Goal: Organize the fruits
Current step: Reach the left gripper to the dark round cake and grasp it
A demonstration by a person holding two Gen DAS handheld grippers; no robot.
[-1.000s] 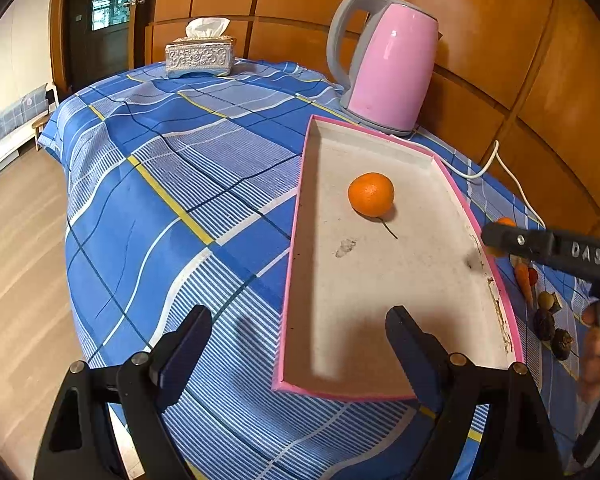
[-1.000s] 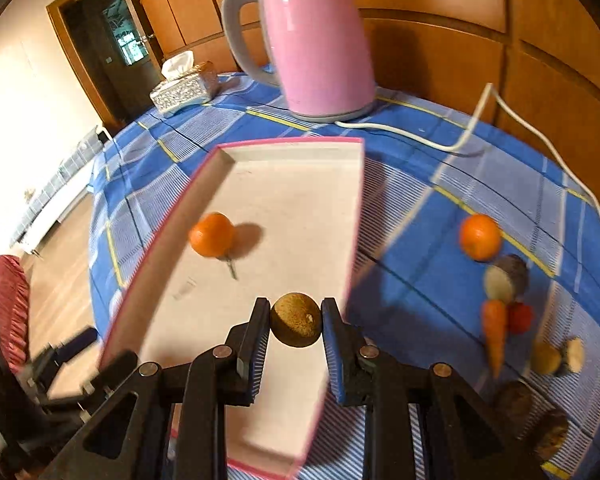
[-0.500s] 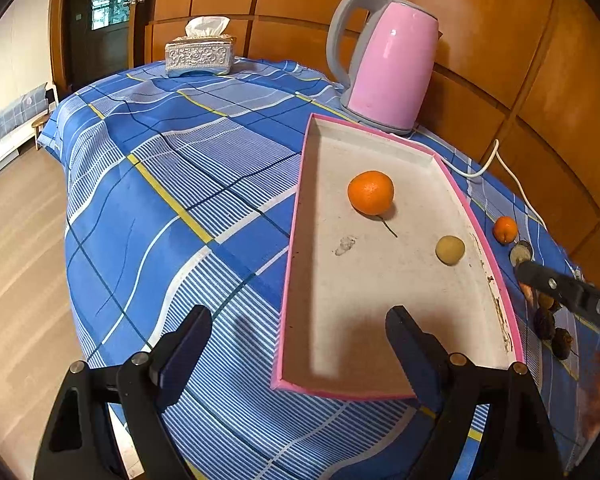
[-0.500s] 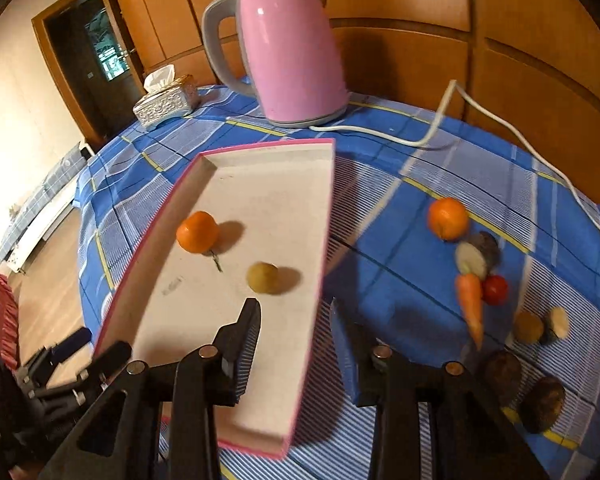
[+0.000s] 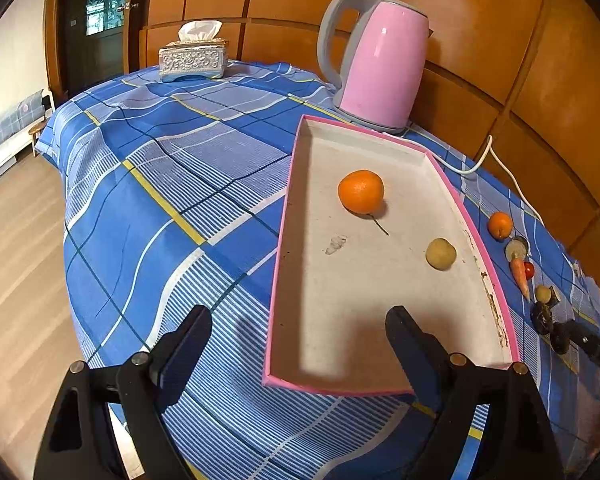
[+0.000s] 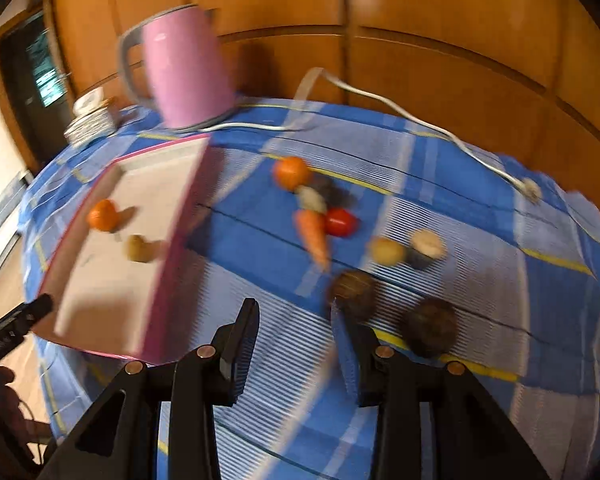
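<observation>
So the left two-finger gripper point(image 5: 298, 344) sits at the bottom of its own view with its black jaws spread wide, holding nothing; one finger hangs over the blue plaid tablecloth point(image 5: 148, 184), the other over the near end of the shallow pink-rimmed white tray point(image 5: 284, 240). Inside the tray, mid-frame, there's a round orange mandarin point(image 5: 360, 191) with a thin stem, and a small yellowish-brown round fruit point(image 5: 441, 254) to its lower right, well apart. The right two-finger gripper point(image 6: 296, 332) is low centre in a blurry view, jaws parted and empty above bare cloth just right of the tray point(image 6: 180, 236). A dark brown round fruit point(image 6: 352, 290) sits just beyond its right finger; can't tell if they touch.
</observation>
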